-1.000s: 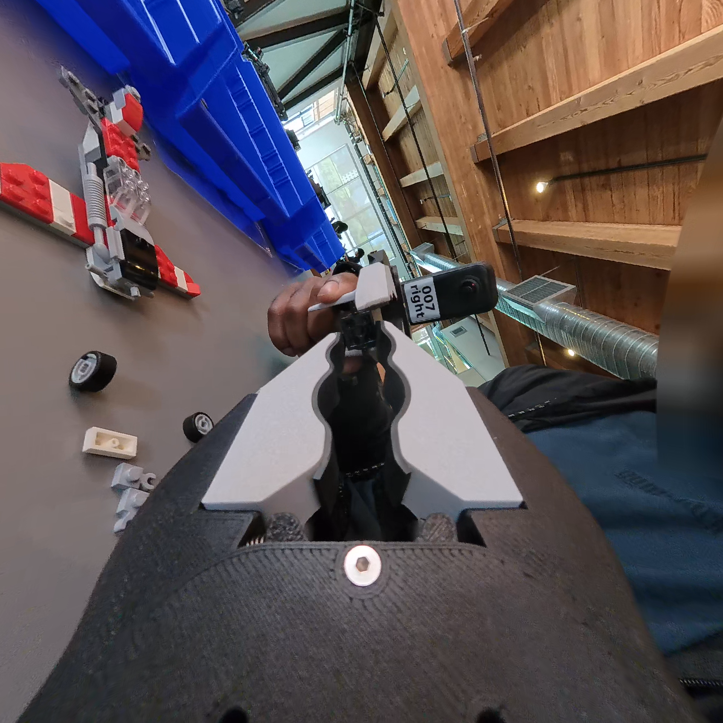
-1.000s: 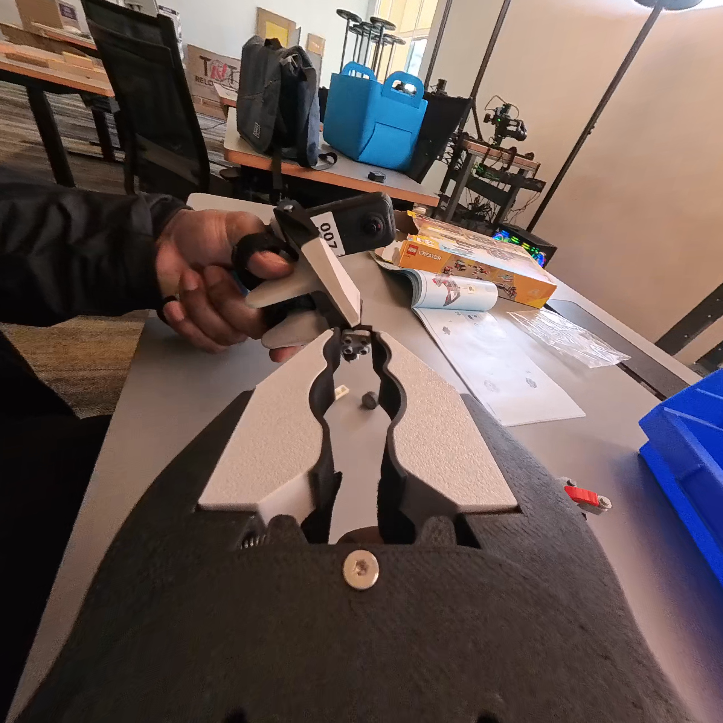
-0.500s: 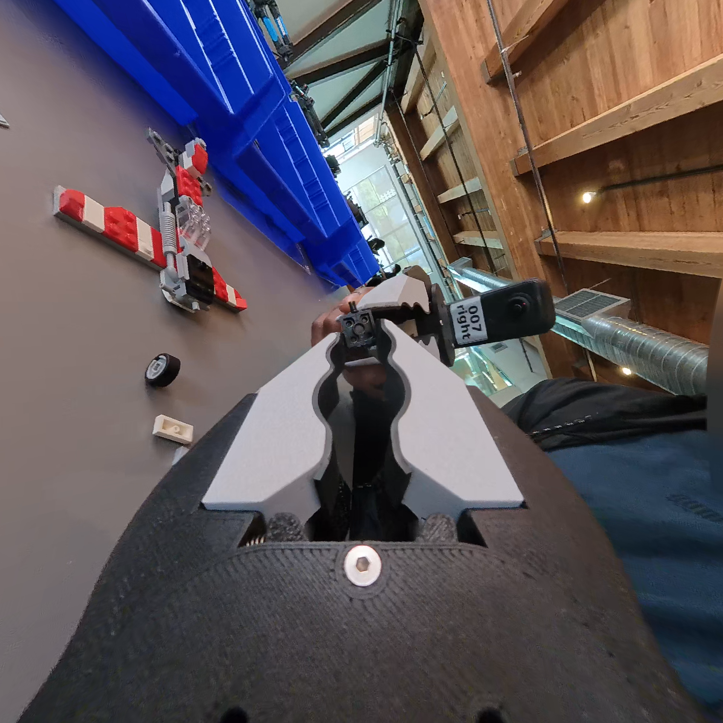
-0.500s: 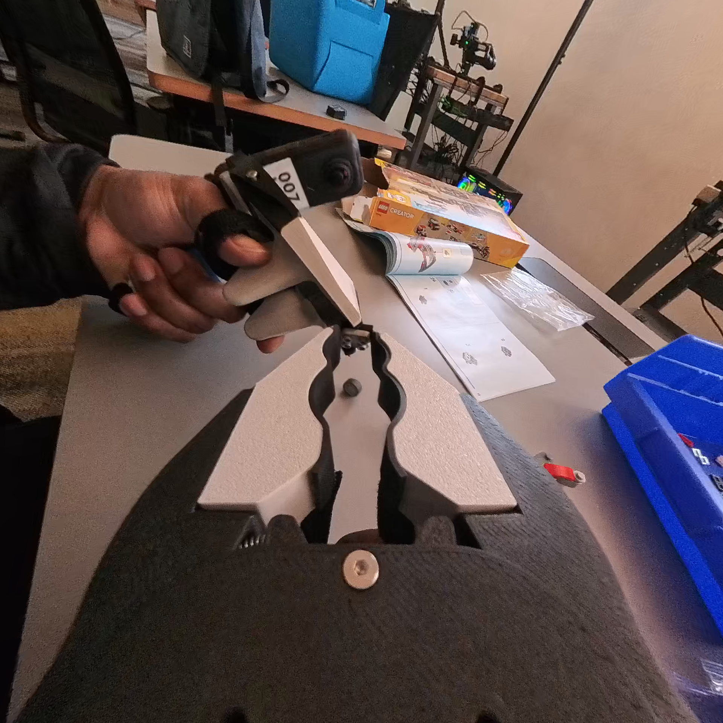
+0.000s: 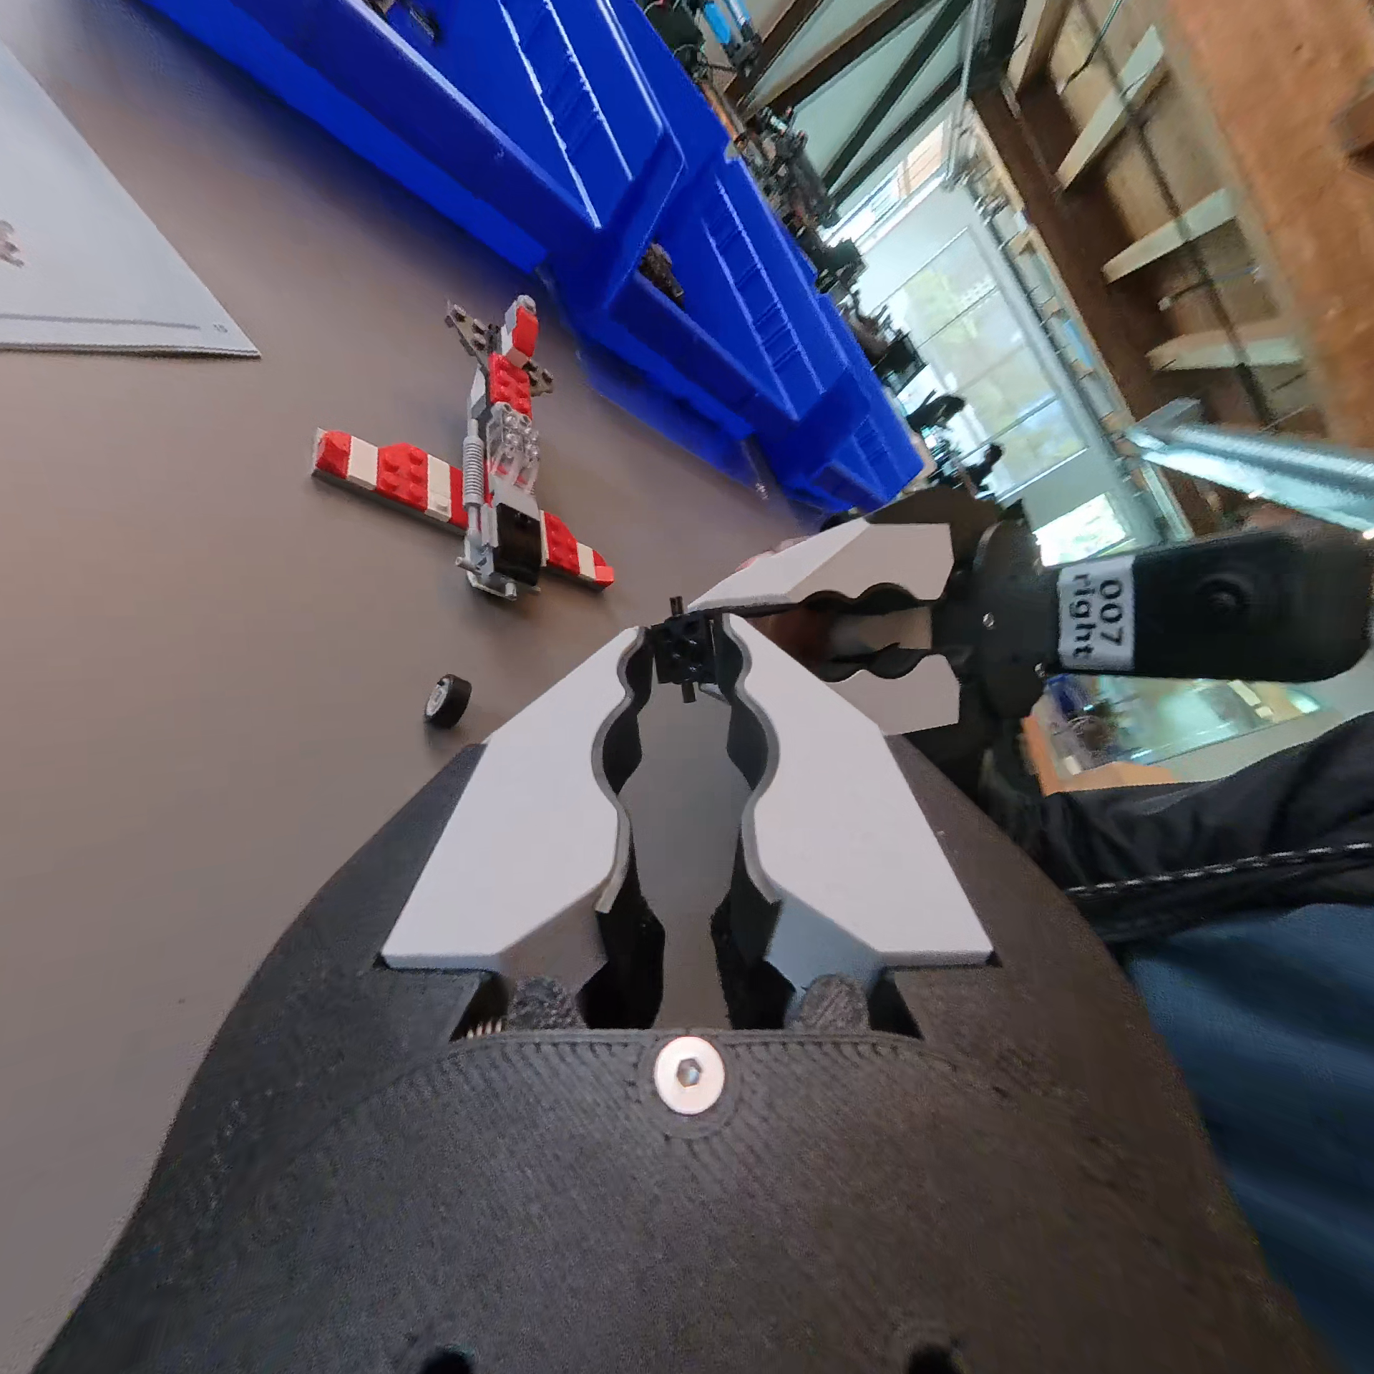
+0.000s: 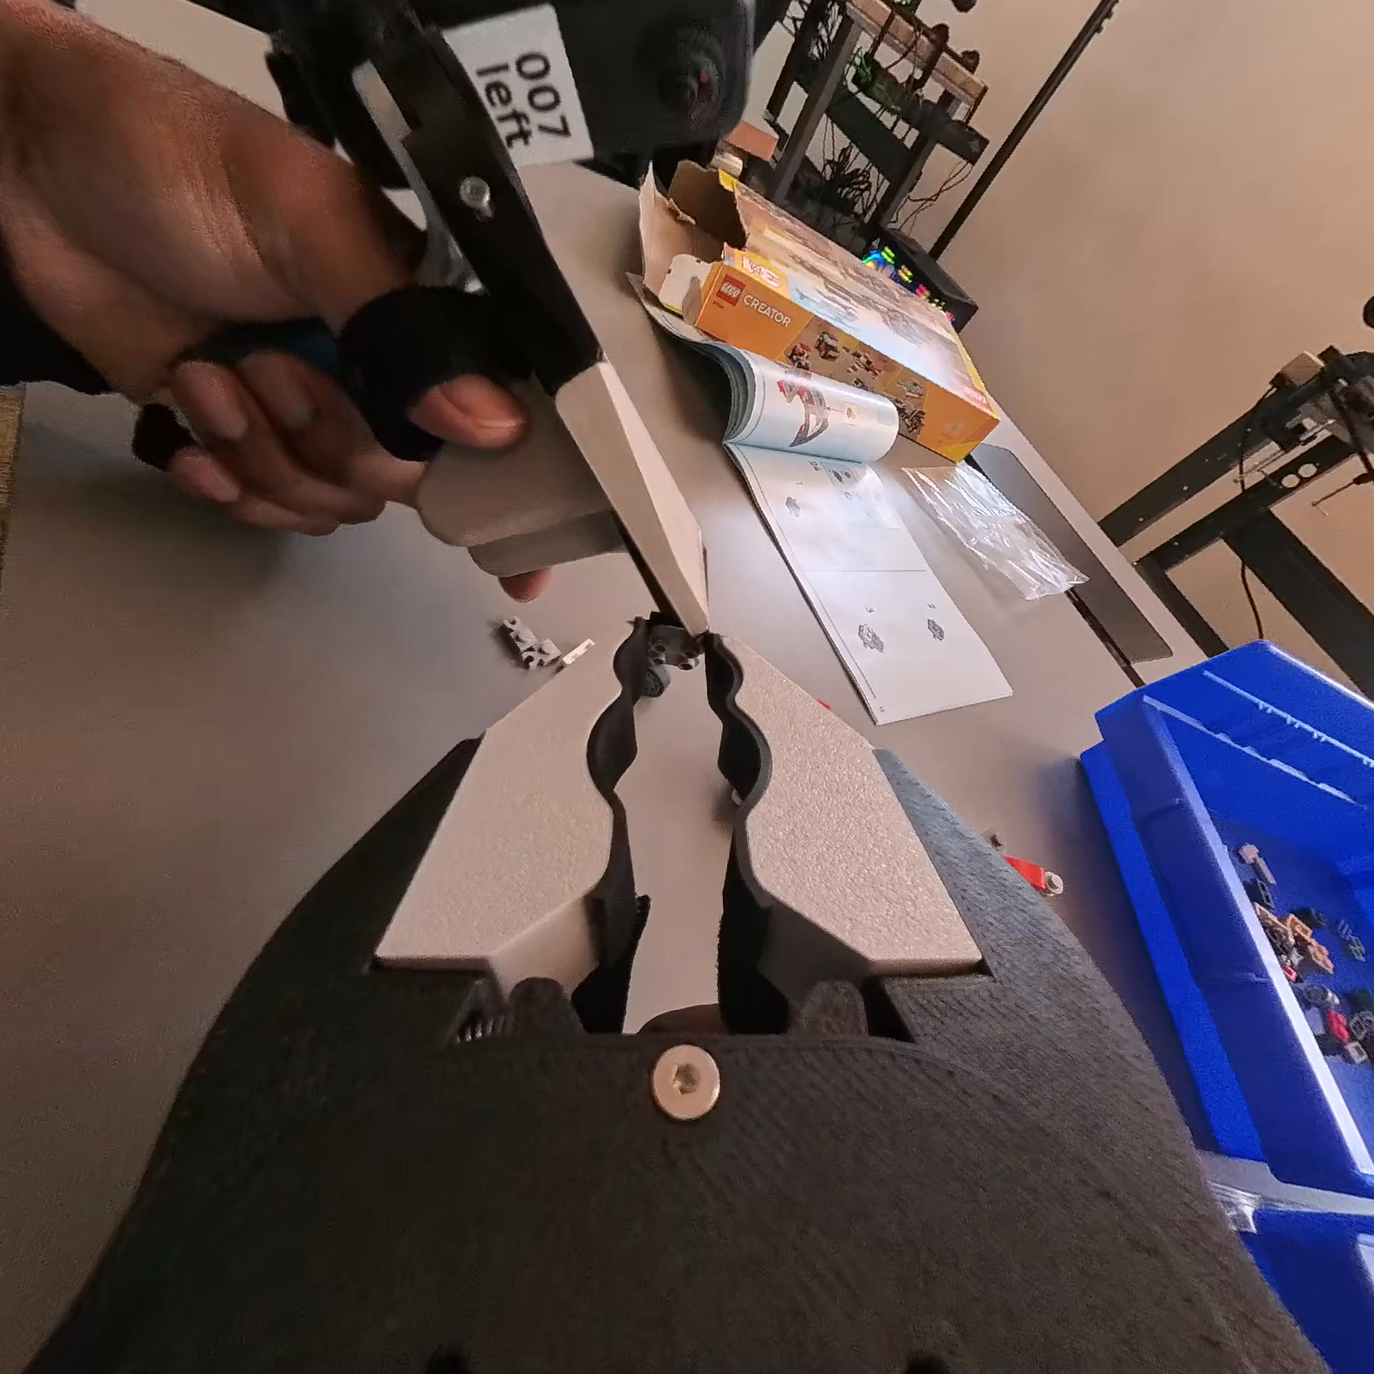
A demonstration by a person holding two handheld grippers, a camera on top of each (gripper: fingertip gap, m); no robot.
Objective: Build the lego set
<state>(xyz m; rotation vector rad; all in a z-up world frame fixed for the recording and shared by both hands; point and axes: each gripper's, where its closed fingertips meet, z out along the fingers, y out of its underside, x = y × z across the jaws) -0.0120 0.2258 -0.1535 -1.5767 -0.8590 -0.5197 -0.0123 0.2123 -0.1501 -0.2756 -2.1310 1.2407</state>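
Right tongs [image 6: 673, 645] swung sideways, both gripping black piece [image 5: 682, 651]

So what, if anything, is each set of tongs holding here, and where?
Left tongs pinch a small black piece by its sides, at the tips. Right tongs meet it; their grip cannot be told.

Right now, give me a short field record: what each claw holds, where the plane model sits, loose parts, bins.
left claw: shut on small black lego piece, lifted off the table
right claw: tips meet the left claw at the same black piece; its grip unclear
plane model: red and white wings, flat on the table, beside the blue bins
loose wheel: on the table near the plane model
grey pieces: on the table by the left claw
instruction booklet: open, against the lego box
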